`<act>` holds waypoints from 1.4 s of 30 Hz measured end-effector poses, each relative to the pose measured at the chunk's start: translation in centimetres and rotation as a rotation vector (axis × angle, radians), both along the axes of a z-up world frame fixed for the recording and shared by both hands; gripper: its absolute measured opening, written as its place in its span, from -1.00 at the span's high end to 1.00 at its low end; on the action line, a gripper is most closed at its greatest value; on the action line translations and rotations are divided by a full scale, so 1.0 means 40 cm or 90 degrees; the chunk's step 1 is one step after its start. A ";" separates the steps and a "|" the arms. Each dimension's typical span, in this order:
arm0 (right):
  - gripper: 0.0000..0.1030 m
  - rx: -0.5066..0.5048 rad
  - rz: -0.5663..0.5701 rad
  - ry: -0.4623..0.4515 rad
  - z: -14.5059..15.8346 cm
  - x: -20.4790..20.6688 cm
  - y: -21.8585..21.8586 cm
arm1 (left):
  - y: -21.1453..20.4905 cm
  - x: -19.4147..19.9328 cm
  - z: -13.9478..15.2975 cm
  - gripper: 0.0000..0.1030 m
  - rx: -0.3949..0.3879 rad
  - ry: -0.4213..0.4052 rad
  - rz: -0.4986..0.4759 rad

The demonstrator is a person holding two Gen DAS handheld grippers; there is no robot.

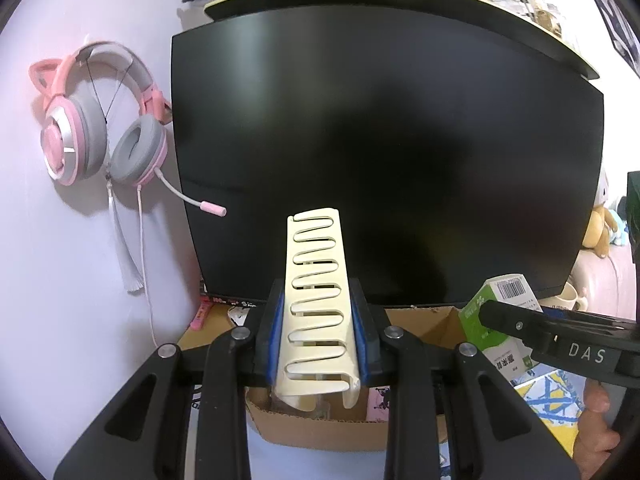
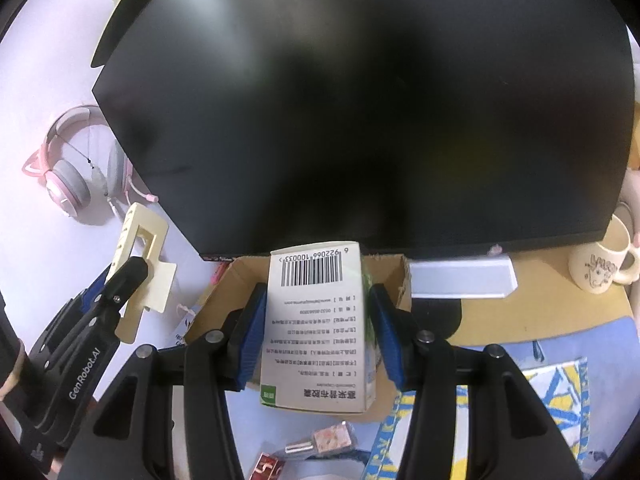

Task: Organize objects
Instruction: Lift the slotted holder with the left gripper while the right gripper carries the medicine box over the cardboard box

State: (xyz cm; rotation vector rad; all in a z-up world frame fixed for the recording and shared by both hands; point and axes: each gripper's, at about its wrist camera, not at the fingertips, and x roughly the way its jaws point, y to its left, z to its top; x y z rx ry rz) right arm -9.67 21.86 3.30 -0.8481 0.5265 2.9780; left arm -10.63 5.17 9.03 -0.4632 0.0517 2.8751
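Left tongs (image 1: 319,334) clamp the cream rack (image 1: 316,300), right tongs (image 2: 318,334) clamp the medicine box (image 2: 320,328); lower both squarely into the cardboard box (image 2: 390,272) before releasing.

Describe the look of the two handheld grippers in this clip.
Both are matte black plastic with silver pivot bolts and blue ribbed pads. The left gripper reads "GenRobot.AI" in white along its side; the right gripper reads "DAS". No cables show.
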 end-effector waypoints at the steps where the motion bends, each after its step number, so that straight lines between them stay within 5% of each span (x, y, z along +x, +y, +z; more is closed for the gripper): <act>1: -0.05 -0.005 0.002 0.001 -0.002 -0.010 0.002 | -0.003 -0.009 -0.004 0.47 0.004 -0.001 0.000; 42: -0.06 0.037 -0.033 -0.020 -0.067 -0.092 -0.058 | -0.037 -0.117 -0.105 0.47 0.046 -0.069 -0.037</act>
